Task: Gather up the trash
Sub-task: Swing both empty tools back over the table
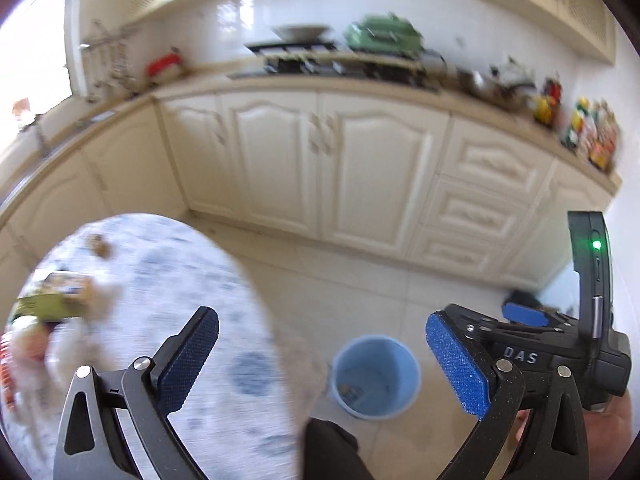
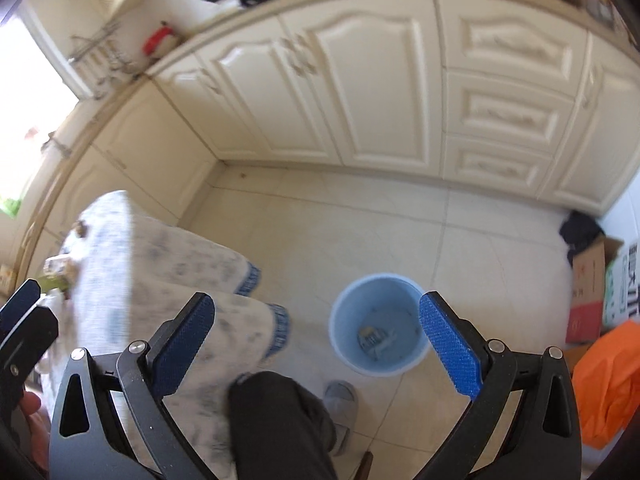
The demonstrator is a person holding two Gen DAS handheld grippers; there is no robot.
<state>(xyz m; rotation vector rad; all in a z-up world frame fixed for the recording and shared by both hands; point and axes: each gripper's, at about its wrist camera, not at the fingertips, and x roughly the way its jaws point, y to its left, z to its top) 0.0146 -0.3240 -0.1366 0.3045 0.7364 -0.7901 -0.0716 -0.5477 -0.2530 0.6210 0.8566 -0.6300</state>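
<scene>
Left gripper [image 1: 322, 364]: jaws spread wide, nothing between pads, angled downward. Right gripper [image 2: 318, 346]: jaws wide apart, empty, tilted steeply down. Dark-trousered knee [image 2: 276, 412] below.

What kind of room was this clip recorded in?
A home kitchen, most likely: cream base cabinets run under a long countertop with a stove on it. A blue trash bin stands on the tiled floor.

The letters "DAS" stood in raised print on the black body of the right gripper [image 1: 520, 322], seen near the right edge. Print on the cardboard boxes [image 2: 600, 280] at far right was unreadable.
</scene>
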